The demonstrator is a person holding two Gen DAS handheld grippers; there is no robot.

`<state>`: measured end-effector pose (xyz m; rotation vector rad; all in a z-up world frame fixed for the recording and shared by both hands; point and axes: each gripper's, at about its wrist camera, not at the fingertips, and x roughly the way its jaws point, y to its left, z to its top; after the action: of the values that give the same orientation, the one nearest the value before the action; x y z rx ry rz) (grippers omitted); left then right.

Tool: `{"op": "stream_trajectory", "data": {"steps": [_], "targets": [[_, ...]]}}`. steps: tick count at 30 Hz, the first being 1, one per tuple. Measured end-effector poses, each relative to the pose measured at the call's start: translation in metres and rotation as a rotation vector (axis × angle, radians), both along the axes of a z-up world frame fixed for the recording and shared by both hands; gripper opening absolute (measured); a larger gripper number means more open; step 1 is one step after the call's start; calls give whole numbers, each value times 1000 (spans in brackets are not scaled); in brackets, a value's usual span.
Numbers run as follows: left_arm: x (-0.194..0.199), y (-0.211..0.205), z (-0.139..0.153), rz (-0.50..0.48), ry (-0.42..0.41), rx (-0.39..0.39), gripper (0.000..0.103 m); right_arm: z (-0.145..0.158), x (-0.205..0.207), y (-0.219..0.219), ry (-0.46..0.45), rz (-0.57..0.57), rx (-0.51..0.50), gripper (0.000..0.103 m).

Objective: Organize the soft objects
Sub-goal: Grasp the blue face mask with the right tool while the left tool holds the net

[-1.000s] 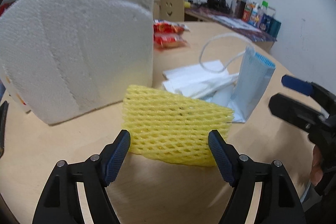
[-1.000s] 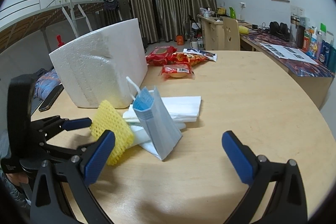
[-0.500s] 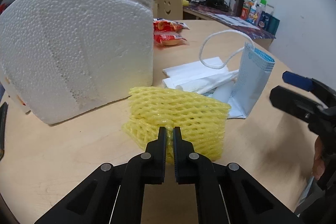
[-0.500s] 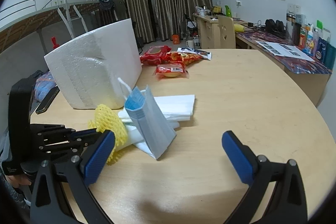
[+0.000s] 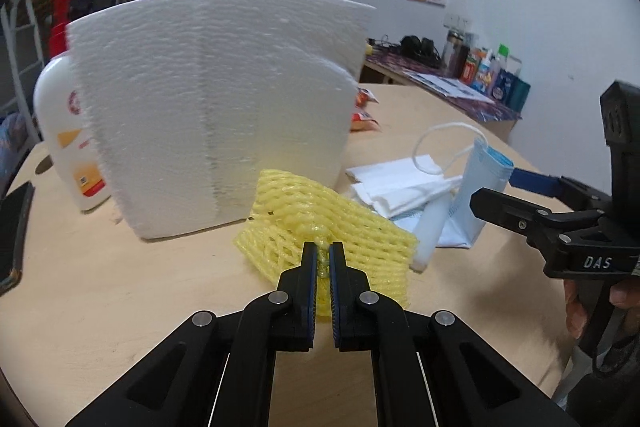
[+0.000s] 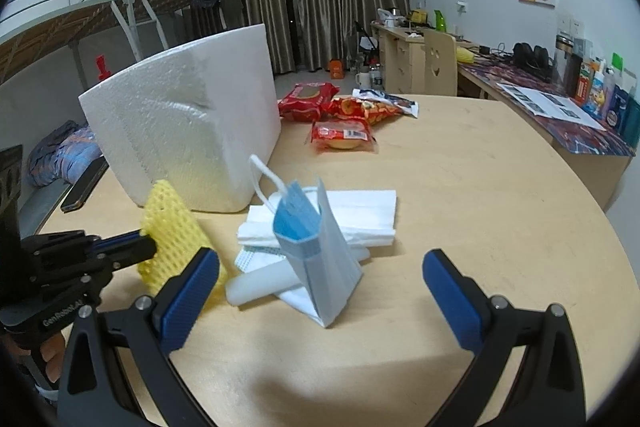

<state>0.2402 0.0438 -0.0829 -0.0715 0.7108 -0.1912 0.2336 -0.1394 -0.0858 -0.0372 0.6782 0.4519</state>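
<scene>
1. Left gripper (image 5: pixel 324 251): jaws pinched together on the near edge of the yellow foam net (image 5: pixel 320 223). The mesh bunches between the pads.
2. Yellow foam net: on the round wooden table (image 6: pixel 480 187), tilted up where it is clamped, just in front of the white foam block (image 5: pixel 216 115) and left of the mask pile.
3. Right gripper (image 6: pixel 320 291): jaws wide apart, nothing between the pads. It hangs above bare table with the blue face mask (image 6: pixel 316 247) ahead of it.
4. Blue face mask: folded, standing upright on edge, ear loop sticking up. It leans on a stack of white folded tissues (image 6: pixel 356 211), with a white foam tube (image 6: pixel 260 285) lying against its base.
5. Background, far side of table: 3 red snack packets (image 6: pixel 344 135), well apart from the soft items.
6. Left of the foam block: a white pump bottle (image 5: pixel 68 139), and a dark phone (image 5: pixel 14 231) at the table edge.
</scene>
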Motion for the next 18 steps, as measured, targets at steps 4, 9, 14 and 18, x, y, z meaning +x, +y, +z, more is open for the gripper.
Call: {"op": "stream_trajectory", "data": {"steps": [4, 9, 14, 18], "targets": [[-6, 12, 2, 14, -16, -23, 6, -1, 2, 1, 11, -19, -4, 103], [-11, 18, 5, 20, -39, -39, 6, -5, 3, -4, 38, -48, -2, 89], [-14, 16, 6, 18, -54, -33, 6, -14, 9, -7, 91, -97, -24, 54], [-15, 15, 6, 17, -57, -38, 6, -23, 9, -8, 124, -103, -28, 25]]}}
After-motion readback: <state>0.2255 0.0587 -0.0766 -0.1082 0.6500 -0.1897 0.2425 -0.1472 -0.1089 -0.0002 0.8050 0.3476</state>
